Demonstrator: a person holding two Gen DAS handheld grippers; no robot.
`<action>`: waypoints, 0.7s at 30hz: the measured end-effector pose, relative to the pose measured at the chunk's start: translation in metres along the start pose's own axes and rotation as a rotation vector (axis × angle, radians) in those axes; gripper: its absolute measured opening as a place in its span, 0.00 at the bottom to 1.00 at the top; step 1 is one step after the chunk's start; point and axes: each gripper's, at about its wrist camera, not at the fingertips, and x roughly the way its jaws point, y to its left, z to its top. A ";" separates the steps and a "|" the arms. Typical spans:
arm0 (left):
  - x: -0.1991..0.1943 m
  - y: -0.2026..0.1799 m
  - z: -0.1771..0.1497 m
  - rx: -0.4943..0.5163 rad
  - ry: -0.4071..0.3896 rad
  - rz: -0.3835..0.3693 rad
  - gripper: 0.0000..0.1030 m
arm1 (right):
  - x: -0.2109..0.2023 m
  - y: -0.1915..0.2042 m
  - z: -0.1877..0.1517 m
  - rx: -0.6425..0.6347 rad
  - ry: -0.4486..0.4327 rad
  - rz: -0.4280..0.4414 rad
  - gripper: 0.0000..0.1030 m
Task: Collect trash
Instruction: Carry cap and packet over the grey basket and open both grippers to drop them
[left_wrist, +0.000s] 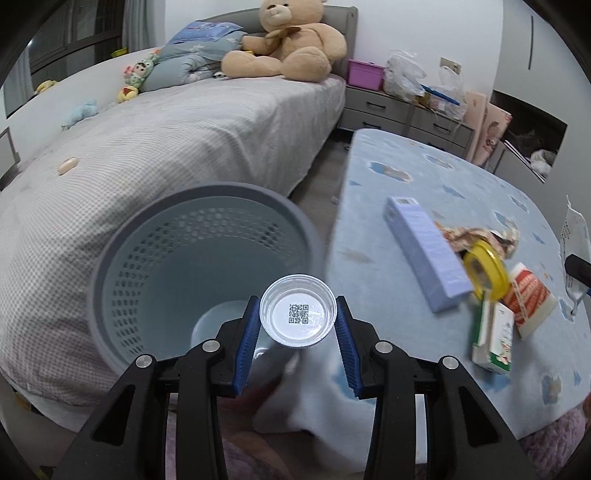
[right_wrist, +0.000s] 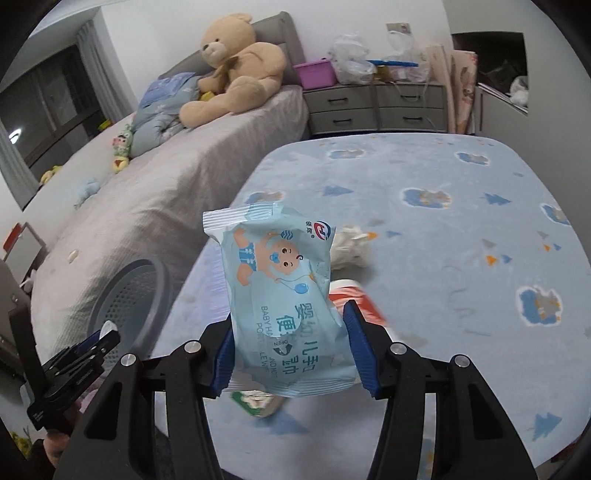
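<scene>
My left gripper (left_wrist: 298, 319) is shut on a clear plastic bottle with a white cap (left_wrist: 298, 315) showing a QR code, held over the open grey perforated trash bin (left_wrist: 122, 273). My right gripper (right_wrist: 289, 334) is shut on a light blue baby wipes pack (right_wrist: 280, 288), held above the blue table cover (right_wrist: 461, 229). On the table in the left wrist view lie a lilac box (left_wrist: 424, 254), a yellow lid (left_wrist: 485, 271), a red-and-white packet (left_wrist: 532, 299), a green-and-white carton (left_wrist: 495, 339) and a crumpled wrapper (left_wrist: 476, 234). The bin (right_wrist: 129, 295) and left gripper (right_wrist: 105, 336) show at the left of the right wrist view.
A grey bed (left_wrist: 177, 140) with a large teddy bear (left_wrist: 291, 40) and soft toys stands left of the bin. Grey drawers (right_wrist: 376, 107) with a purple box (right_wrist: 317, 74) and plastic bags stand behind the table. Crumpled white tissue (right_wrist: 349, 247) lies on the table.
</scene>
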 end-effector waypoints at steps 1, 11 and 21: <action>0.000 0.010 0.002 -0.008 -0.003 0.009 0.38 | 0.006 0.018 0.000 -0.020 0.009 0.031 0.51; 0.012 0.085 0.017 -0.065 0.004 0.068 0.38 | 0.081 0.144 -0.006 -0.181 0.137 0.189 0.51; 0.032 0.120 0.022 -0.081 0.032 0.086 0.38 | 0.130 0.214 -0.012 -0.265 0.211 0.253 0.51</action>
